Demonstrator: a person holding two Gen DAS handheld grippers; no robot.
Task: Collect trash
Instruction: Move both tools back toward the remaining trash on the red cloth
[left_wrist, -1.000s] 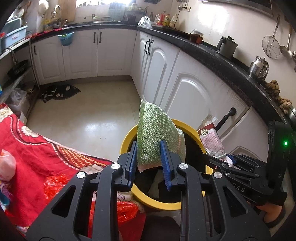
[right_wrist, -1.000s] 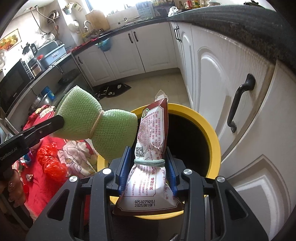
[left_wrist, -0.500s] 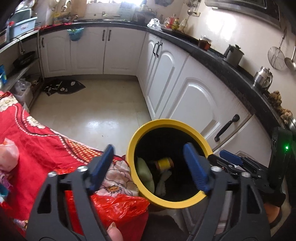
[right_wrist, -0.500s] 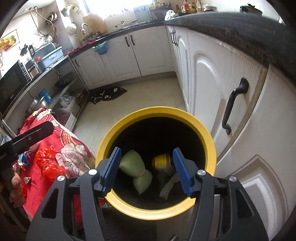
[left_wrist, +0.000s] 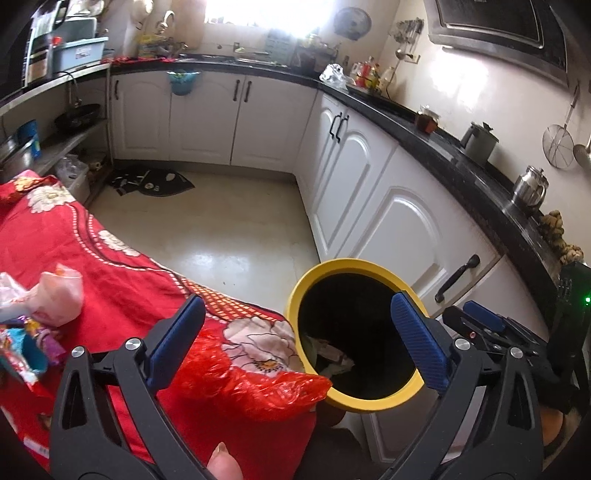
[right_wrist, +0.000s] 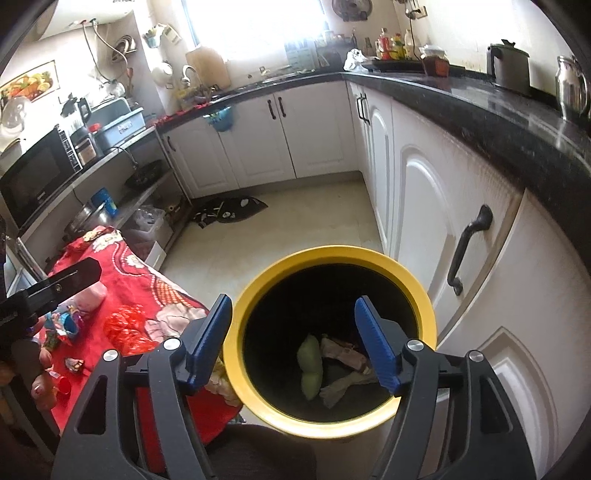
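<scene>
A yellow-rimmed bin (right_wrist: 334, 254) stands on the floor by the white cabinets; it also shows in the left wrist view (left_wrist: 369, 400). Inside lie the green mesh sponge (right_wrist: 311, 363) and the snack bag (right_wrist: 345, 352). My right gripper (right_wrist: 299, 341) is open and empty above the bin mouth. My left gripper (left_wrist: 295, 341) is open and empty, above the bin's left rim and the table edge. More trash lies on the red cloth: a red plastic bag (left_wrist: 258, 376), a pink bag (left_wrist: 55, 295) and colourful wrappers (left_wrist: 26, 347).
The table with the red floral cloth (left_wrist: 92, 258) stands left of the bin. White cabinets (right_wrist: 424, 206) with black handles and a black counter run along the right. A dark mat (left_wrist: 155, 182) lies on the tiled floor. The right gripper shows in the left view (left_wrist: 491, 328).
Both grippers opened and dropped the green sponge and the snack bag into the bin. Both have since risen and pulled back, the left one shifting left towards the table.
</scene>
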